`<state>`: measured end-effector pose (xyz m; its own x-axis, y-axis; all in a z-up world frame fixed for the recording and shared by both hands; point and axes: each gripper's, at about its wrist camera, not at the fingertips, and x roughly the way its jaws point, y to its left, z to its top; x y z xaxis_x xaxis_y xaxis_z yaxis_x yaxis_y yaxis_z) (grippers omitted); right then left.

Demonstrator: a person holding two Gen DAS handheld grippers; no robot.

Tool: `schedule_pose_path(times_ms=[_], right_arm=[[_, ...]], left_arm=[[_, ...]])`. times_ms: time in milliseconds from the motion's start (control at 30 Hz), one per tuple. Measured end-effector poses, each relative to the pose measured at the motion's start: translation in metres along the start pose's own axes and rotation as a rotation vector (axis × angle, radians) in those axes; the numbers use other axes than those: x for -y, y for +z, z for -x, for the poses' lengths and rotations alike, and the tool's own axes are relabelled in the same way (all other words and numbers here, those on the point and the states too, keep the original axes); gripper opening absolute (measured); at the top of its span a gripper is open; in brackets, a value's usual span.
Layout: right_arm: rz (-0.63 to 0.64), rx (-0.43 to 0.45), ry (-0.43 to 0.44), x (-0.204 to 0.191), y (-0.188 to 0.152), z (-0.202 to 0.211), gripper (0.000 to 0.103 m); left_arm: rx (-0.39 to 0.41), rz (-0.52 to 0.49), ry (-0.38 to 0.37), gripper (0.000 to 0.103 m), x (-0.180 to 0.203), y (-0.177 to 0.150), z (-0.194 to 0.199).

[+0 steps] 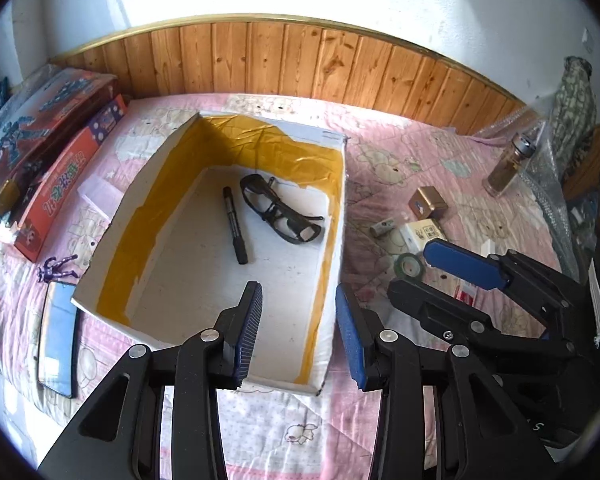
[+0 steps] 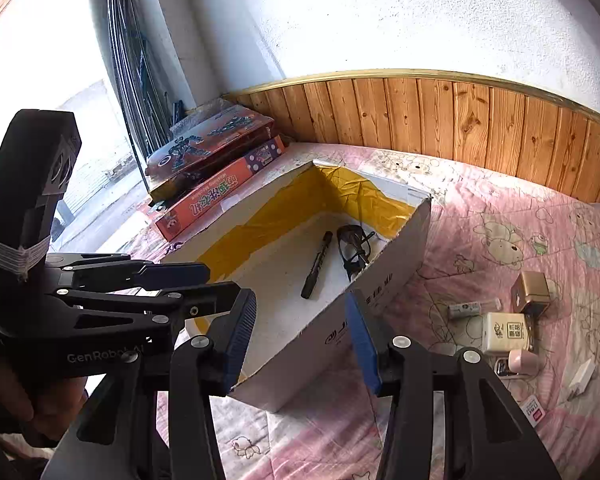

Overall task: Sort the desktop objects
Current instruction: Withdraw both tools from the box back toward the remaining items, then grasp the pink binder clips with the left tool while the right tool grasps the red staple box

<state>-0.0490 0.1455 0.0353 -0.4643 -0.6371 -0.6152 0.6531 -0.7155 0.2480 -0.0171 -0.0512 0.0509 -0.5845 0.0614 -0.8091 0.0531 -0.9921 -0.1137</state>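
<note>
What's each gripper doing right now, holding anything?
Left gripper: open, empty, over the box.
Right gripper: open, empty, at the box's near corner.

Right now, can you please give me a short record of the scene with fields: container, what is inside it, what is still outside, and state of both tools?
container: open cardboard box lined with yellow tape, on pink quilt
inside: black marker; black glasses
outside, right of box: gold cube, small white box, green tape roll, glass bottle
outside, left of box: toy boxes, phone, purple figure
left tool: open, empty
right tool: open, empty
</note>
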Motion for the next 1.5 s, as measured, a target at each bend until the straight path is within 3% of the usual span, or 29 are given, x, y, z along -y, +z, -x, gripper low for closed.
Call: schedule_pose_path(times_ms=[367,567,733,967,1033,1300,1467,1500], right_arm=[[-0.13,0.085,0.009,0.032,-0.055,0.047,0.048],[-0.229,0.096,-0.039,0.063,-0.085,0.07,0.048],[-0.317,0.076,-0.116,0.098,-0.112,0.079,0.048],[-0.455,-0.016,-0.257,0.15,-0.141,0.063,0.051],[-0.487,-0.038,-0.286,0.165,-0.143,0.056,0.06],[-0.501,-0.129,-0.342,0.205,-0.127,0.002,0.067],[-0.384,-0.177,-0.384,0.208,-0.123,-0.021,0.065],[-0.369,-0.184,-0.398,0.209,-0.123,-0.02,0.052]], left_arm=[[0.015,-0.101,-0.094,0.04,0.049,-0.044,0.01],[-0.044,-0.184,-0.179,0.04,0.092,-0.065,-0.007],[-0.143,-0.243,-0.28,0.04,0.13,-0.082,-0.037],[-0.263,-0.311,-0.389,0.043,0.161,-0.106,-0.085],[-0.262,-0.337,-0.373,0.044,0.166,-0.111,-0.095],[-0.236,-0.405,-0.38,0.044,0.168,-0.116,-0.13],[-0.244,-0.371,-0.417,0.044,0.162,-0.115,-0.143],[-0.248,-0.366,-0.426,0.044,0.161,-0.115,-0.143]])
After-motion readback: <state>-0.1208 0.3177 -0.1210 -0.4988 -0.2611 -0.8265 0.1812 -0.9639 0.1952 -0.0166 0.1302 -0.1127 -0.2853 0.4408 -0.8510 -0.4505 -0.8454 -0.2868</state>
